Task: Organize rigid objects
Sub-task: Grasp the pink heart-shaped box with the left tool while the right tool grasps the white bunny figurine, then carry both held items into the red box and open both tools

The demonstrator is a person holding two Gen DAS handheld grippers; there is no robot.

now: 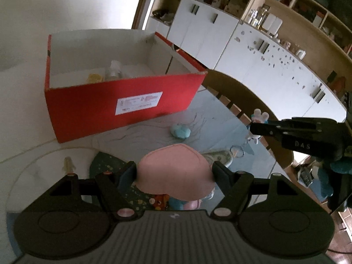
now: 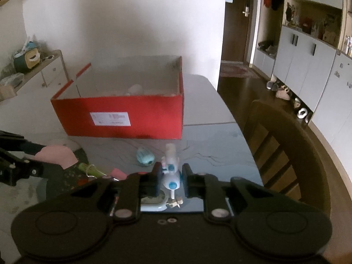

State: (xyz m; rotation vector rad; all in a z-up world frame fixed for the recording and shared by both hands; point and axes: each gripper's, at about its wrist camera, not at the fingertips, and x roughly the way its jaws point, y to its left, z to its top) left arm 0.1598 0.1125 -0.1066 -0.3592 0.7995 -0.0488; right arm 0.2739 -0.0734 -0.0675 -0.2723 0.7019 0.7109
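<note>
Two grippers hover over the table (image 2: 211,112), each carrying something. The left gripper (image 1: 175,171) clamps a pink heart-shaped case (image 1: 176,171) by its two sides, its point aimed away toward the red box (image 1: 123,107). The right gripper (image 2: 170,177), jaws narrow, pinches a white rabbit figurine (image 2: 170,171) with blue spots; its long axis runs straight ahead between the fingers, ears toward the box. A small teal object (image 2: 144,156) lies on the table just before the box.
</note>
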